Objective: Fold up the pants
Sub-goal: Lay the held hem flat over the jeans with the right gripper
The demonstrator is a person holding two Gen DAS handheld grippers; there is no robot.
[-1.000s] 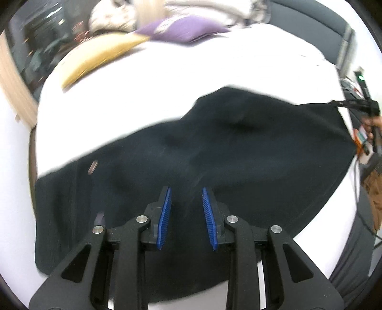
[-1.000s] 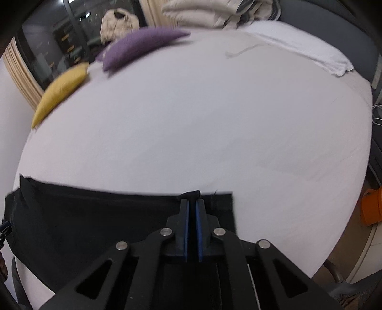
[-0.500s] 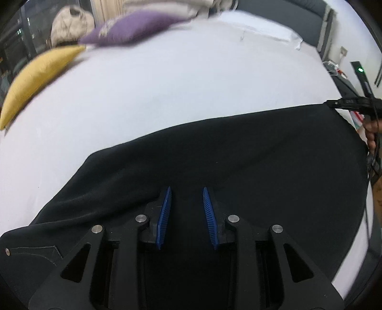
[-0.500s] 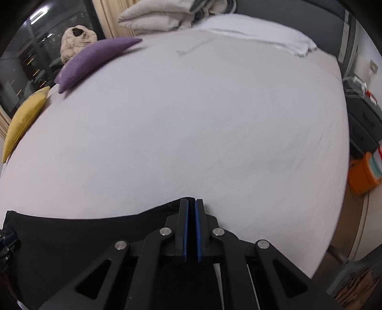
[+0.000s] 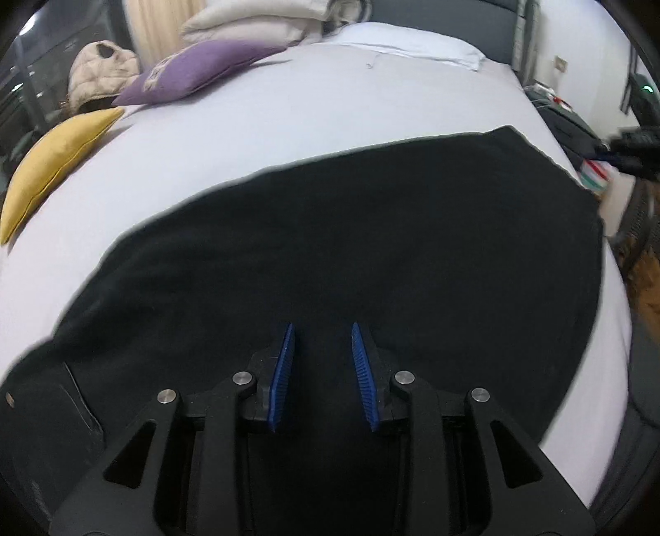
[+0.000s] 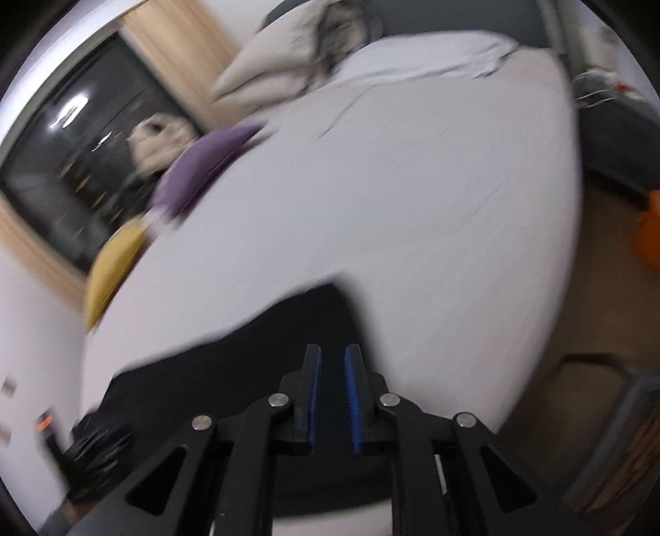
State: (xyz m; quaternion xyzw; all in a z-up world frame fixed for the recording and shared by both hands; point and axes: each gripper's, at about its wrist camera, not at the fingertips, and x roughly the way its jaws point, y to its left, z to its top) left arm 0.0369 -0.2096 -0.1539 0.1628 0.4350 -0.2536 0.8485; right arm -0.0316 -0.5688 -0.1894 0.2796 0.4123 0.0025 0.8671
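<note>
Black pants (image 5: 350, 247) lie spread flat across the near part of the white bed (image 5: 288, 123), a back pocket at the left end. My left gripper (image 5: 321, 330) hovers over their near edge, open, with only flat cloth showing under the blue pads. In the blurred right wrist view, my right gripper (image 6: 332, 350) is over the pants' (image 6: 247, 363) right end, just behind the far corner. Its jaws are opening, a narrow gap shows between the pads, and no cloth is pinched there. It also appears blurred at the far right of the left wrist view.
A yellow pillow (image 5: 53, 165) and a purple pillow (image 5: 194, 70) lie at the bed's far left. Folded beige bedding (image 5: 255, 24) and a white pillow (image 5: 412, 41) sit at the headboard. Past the bed's right edge are clutter and an orange object (image 6: 647, 239) on the floor.
The right gripper was shut on the pants' far edge; its pads have now parted, the cloth has been let go, and its view has swung. The pants settled flat as the left gripper moved over them.
</note>
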